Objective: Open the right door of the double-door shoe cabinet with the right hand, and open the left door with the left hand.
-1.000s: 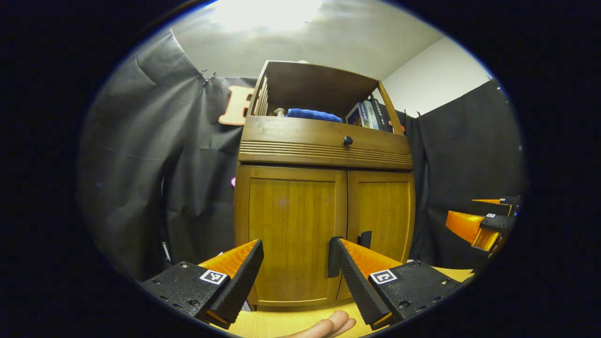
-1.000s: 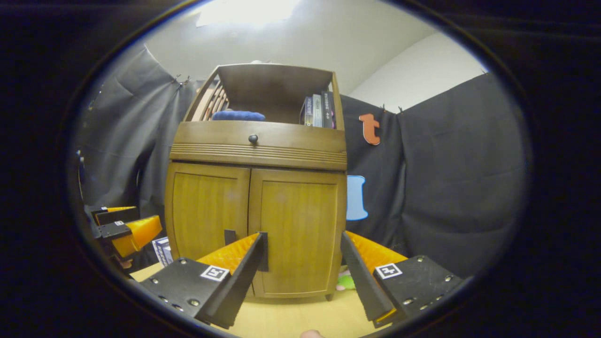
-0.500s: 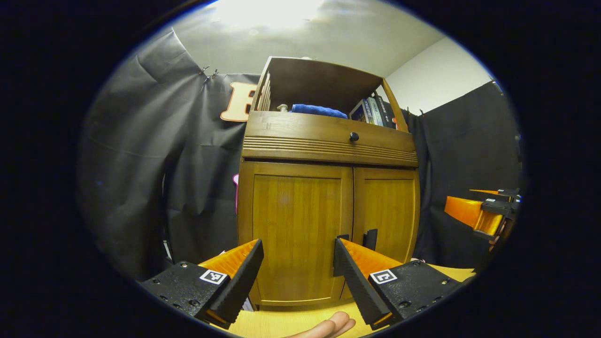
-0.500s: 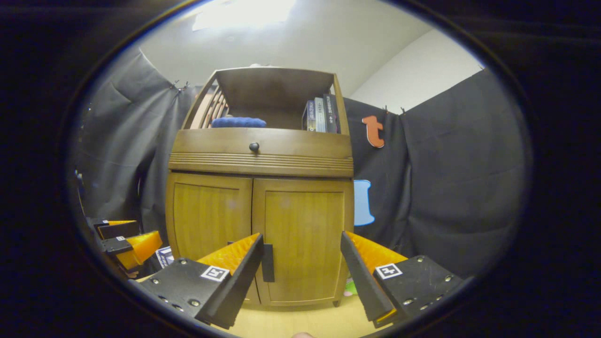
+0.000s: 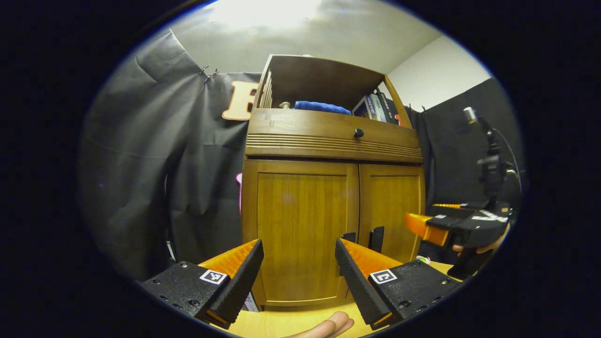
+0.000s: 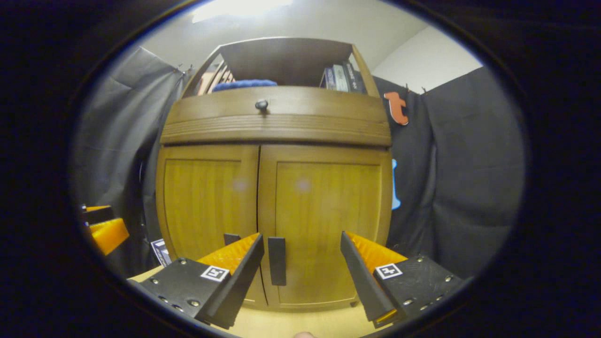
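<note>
A wooden shoe cabinet [image 5: 328, 141] [image 6: 277, 122] stands ahead with both doors closed. In the right gripper view the right door [image 6: 328, 211] has a dark vertical handle [image 6: 277, 267] just right of the left finger; my right gripper [image 6: 303, 263] is open, close to the door and not touching it. In the left gripper view the left door [image 5: 300, 220] fills the gap between my fingers; its handle [image 5: 348, 237] peeks above the right finger. My left gripper [image 5: 298, 265] is open and farther back. The right gripper [image 5: 450, 225] also appears at the right, near the right door [image 5: 389, 211].
A drawer with a round knob [image 5: 358, 133] [image 6: 261, 104] sits above the doors. The open shelf holds a blue cloth [image 5: 321, 107] and books [image 5: 375, 105]. Black cloth walls stand on both sides. The cabinet rests on a light wooden floor [image 6: 300, 324]. Fingers of a hand [image 5: 328, 326] show below.
The right gripper has moved forward to the cabinet, so the doors loom much larger and its handle lies between the fingers. The left gripper edged slightly closer. Both doors stay closed.
</note>
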`<state>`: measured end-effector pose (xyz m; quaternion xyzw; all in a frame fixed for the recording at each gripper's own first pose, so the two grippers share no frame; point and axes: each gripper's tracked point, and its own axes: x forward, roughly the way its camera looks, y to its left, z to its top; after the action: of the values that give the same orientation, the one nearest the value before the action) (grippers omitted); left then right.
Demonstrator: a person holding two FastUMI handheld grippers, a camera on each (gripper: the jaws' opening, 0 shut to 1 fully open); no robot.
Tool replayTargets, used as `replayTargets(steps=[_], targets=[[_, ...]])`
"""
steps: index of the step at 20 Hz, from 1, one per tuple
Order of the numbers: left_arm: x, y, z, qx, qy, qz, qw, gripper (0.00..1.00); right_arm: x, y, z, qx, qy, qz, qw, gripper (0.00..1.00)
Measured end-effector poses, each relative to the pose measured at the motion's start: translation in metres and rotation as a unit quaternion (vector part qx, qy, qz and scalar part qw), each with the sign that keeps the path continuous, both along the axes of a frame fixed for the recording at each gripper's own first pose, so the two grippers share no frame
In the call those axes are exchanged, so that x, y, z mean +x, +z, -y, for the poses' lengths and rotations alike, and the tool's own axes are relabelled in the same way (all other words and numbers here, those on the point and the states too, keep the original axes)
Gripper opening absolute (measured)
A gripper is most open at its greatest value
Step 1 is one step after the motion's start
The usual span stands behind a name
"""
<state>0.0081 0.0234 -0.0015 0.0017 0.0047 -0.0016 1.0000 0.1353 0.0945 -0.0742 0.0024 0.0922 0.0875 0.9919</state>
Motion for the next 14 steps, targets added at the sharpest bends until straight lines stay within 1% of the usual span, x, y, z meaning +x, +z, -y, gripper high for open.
replayTargets(steps=[2,5,6,7,8,9,10,11,12,13,14], targets=[[-0.001,0.0,0.0,-0.001,0.0,-0.002,1.0,0.92,0.016,-0.023,-0.011,-0.006,0.006,-0.021,1.0,0.98],[0.001,-0.001,-0.002,0.0,0.003,-0.005,1.0,0.92,0.035,-0.054,-0.019,0.004,-0.002,-0.061,0.998,0.98],[0.002,-0.001,-0.003,-0.001,0.001,-0.005,1.0,0.92,0.042,-0.061,-0.021,0.008,-0.002,-0.068,0.998,0.96],[0.002,-0.002,-0.003,-0.001,0.0,-0.006,1.0,0.92,0.049,-0.066,-0.022,0.009,-0.006,-0.07,0.997,0.98],[0.002,-0.002,-0.004,-0.002,0.001,-0.007,1.0,0.92,0.053,-0.07,-0.02,0.007,-0.013,-0.071,0.997,0.96],[0.004,-0.003,-0.008,-0.004,0.003,-0.008,1.0,0.92,0.054,-0.072,-0.023,0.011,-0.006,-0.073,0.997,0.96],[0.004,-0.003,-0.009,-0.007,0.005,-0.012,1.0,0.92,0.062,-0.078,-0.028,0.017,-0.007,-0.079,0.997,0.88],[0.004,-0.004,-0.01,-0.009,0.004,-0.014,1.0,0.92,0.063,-0.079,-0.031,0.015,-0.007,-0.08,0.997,0.83],[0.004,-0.004,-0.01,-0.009,0.003,-0.014,1.0,0.92,0.062,-0.08,-0.039,0.024,0.001,-0.08,0.997,0.78],[0.005,-0.004,-0.013,-0.008,0.003,-0.013,1.0,0.92,0.059,-0.08,-0.044,0.027,0.0,-0.082,0.996,0.67],[0.005,-0.003,-0.015,-0.007,0.005,-0.013,1.0,0.92,0.057,-0.085,-0.047,0.019,-0.001,-0.084,0.996,0.56]])
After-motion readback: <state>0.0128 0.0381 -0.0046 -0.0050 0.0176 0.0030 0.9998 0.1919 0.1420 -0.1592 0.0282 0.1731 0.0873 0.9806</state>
